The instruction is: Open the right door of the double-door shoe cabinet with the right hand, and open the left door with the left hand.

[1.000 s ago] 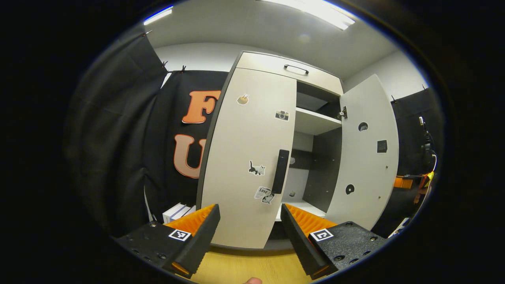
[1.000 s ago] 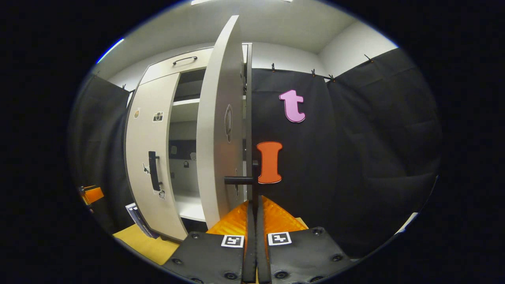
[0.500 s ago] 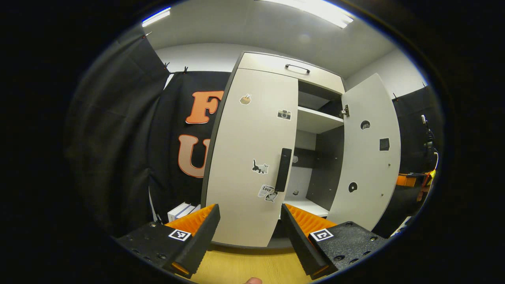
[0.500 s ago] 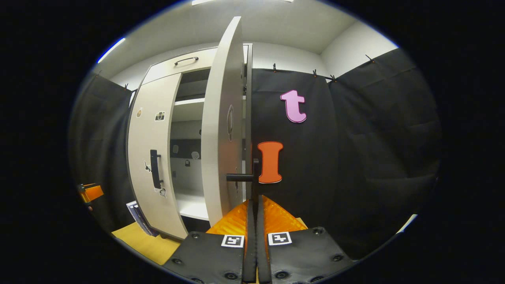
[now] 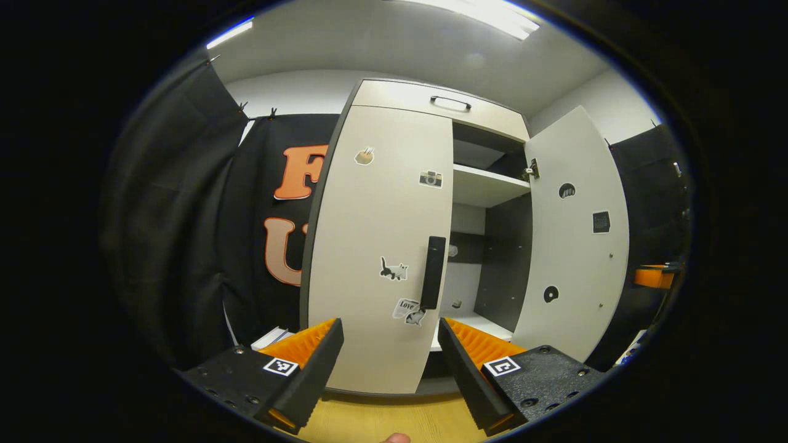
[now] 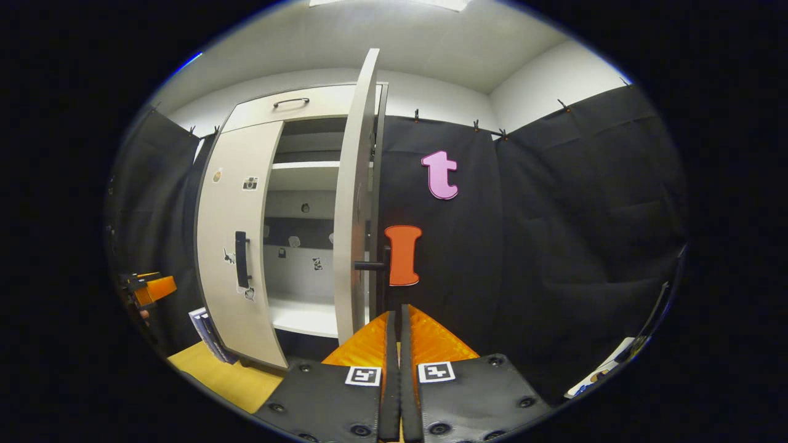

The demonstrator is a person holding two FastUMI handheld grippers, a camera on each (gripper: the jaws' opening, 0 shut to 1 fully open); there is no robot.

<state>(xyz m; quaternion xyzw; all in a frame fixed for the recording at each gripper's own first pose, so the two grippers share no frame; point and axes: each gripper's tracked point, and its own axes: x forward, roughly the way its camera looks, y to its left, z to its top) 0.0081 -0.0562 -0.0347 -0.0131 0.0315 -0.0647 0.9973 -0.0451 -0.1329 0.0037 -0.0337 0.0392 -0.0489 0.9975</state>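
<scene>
1. Standing wide apart, the left tongs (image 5: pixel 391 354) face the closed left door of the tall beige shoe cabinet (image 5: pixel 381 246), short of its black vertical handle (image 5: pixel 433 272).
2. Pressed together, the right tongs (image 6: pixel 400 326) point at the swung-open right door (image 6: pixel 354 215); whether they touch its black handle (image 6: pixel 375 266) is hard to tell.
3. Stickers on the doors are too small to read.
4. A stack of books (image 6: pixel 209 335) beside the cabinet is partly hidden.
</scene>
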